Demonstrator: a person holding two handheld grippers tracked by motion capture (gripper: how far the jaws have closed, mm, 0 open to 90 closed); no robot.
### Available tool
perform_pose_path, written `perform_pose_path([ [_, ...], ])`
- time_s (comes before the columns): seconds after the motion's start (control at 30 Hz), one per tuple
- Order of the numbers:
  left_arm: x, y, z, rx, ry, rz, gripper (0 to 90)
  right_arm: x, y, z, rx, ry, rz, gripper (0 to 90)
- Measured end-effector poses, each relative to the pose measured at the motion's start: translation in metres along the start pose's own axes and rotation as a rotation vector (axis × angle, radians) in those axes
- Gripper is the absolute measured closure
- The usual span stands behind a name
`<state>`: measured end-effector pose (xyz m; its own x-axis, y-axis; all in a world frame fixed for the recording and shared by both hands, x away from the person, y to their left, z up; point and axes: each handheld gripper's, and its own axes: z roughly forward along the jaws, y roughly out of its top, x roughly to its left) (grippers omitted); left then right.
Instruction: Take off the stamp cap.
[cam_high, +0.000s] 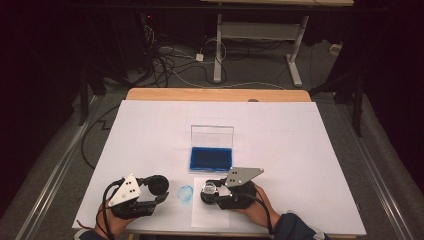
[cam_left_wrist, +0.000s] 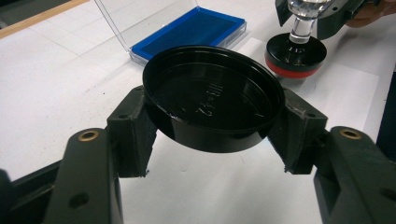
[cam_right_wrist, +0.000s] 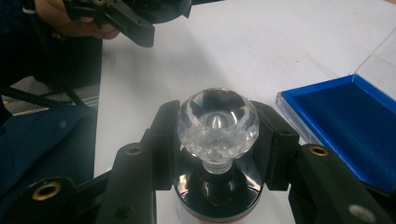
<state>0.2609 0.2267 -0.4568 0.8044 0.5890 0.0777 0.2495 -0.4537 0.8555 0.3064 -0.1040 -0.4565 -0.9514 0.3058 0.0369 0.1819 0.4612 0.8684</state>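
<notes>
**Stamp Pressed to Paper, Cap Held Aside**

High view: two hand-held grippers are seen at the near edge of a white-covered table (cam_high: 150, 130). The left gripper (cam_high: 156, 192) is clamped on a round black cap (cam_left_wrist: 212, 95), which is held clear of the table, hollow side up. The right gripper (cam_high: 210, 192) is closed around the clear faceted knob (cam_right_wrist: 217, 124) of a round stamp (cam_left_wrist: 295, 55), whose black body with a red rim is set down on a small sheet of paper (cam_high: 210, 212). Whether the face is fully pressed cannot be told.

An open ink pad (cam_high: 210, 158) with a blue cushion and an upright clear lid lies at about 12 o'clock from the stamp, just beyond the paper. A faint blue round print (cam_high: 185, 194) is seen on the table cover at 9 o'clock from the stamp, between the two grippers.

The step in hand is judged to be the stamping itself, with the cap kept out of the way. Next, a straight lift of the stamp is called for, so that the print is not smeared; the cap can then be brought across and fitted over the stamp's face, which calls for careful alignment.
</notes>
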Motion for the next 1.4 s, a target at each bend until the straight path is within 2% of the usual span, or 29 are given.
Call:
perform_pose_path([
  [0.17,0.001,0.000,0.000,-0.001,-0.001,-0.001,36.4,-0.001,-0.007,0.002,0.006,0.014,0.028,56.7],
  [0.4,0.001,0.000,0.000,-0.001,-0.004,0.001,36.4,-0.003,-0.014,0.006,0.033,0.015,0.035,56.7],
  [0.67,0.000,0.000,0.001,0.000,-0.006,0.002,36.4,-0.001,-0.017,0.005,0.037,0.014,0.012,56.8],
  [1.4,0.001,0.001,-0.001,-0.009,-0.001,0.003,36.4,-0.002,-0.019,0.007,0.024,0.018,0.010,56.9],
])
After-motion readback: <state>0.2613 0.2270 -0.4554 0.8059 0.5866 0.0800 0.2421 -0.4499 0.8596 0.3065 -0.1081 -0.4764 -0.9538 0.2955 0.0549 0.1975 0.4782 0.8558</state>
